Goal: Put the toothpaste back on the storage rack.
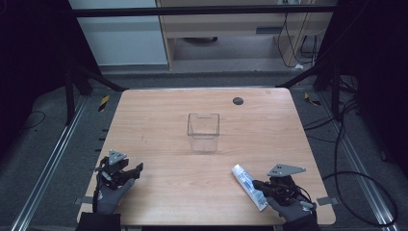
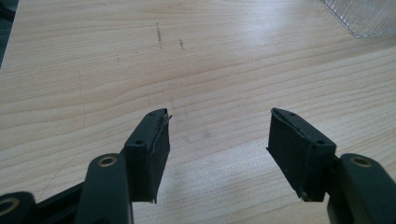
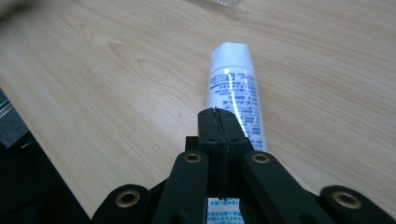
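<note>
At the left of the wooden table [image 1: 159, 120], the left gripper [image 1: 126, 172] is held low over bare board, its jaws spread wide with nothing between them; it appears to be kept in reserve near the person's edge. In the left gripper view its rubber-faced fingers [image 2: 152, 154] are seen over pale, fine-grained laminate marked by a few dark scuffs. Near the middle of the table a clear plastic bin [image 1: 203, 132] is stood upright, open at the top, thin-walled and boxy, probably set there as the place for the tube. To the right, near the front edge, a white toothpaste tube [image 1: 249, 186] is laid flat, glossy with blue print, its flat crimped end turned towards the bin. The right gripper [image 1: 260, 185] is brought over the tube's near part, its jaws pressed together above it [image 3: 238, 100] rather than around it, so no grasp seems made yet.
</note>
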Demonstrator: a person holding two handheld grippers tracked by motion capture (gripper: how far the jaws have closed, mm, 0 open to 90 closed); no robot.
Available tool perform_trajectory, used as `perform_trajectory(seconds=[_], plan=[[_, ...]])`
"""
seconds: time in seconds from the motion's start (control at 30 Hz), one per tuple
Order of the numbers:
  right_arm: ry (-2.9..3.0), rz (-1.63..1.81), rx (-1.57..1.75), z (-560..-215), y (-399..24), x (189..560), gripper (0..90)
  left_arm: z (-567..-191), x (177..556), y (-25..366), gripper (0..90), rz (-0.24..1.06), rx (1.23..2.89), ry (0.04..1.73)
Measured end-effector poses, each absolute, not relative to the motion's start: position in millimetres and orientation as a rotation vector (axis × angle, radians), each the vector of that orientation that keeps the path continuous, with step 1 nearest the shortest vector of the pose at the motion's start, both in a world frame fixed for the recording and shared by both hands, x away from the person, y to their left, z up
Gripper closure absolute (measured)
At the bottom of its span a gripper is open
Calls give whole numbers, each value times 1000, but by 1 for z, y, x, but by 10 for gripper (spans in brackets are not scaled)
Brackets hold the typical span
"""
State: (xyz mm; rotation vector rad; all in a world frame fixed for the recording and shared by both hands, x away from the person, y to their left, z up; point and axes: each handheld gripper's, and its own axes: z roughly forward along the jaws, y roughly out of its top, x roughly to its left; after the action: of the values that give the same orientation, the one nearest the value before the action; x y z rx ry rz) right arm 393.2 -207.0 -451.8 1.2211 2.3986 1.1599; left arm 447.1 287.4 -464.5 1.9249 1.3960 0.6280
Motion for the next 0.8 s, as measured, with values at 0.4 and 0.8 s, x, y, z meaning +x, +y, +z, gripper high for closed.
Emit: perform_trajectory(seconds=[0.4, 0.8], plan=[[2532, 1081, 1200, -468, -194, 388, 900, -466, 449, 290, 345, 630, 1924, 1403], [2574, 977, 1193, -476, -189, 390, 900, -467, 451, 290, 321, 626, 1922, 1410]])
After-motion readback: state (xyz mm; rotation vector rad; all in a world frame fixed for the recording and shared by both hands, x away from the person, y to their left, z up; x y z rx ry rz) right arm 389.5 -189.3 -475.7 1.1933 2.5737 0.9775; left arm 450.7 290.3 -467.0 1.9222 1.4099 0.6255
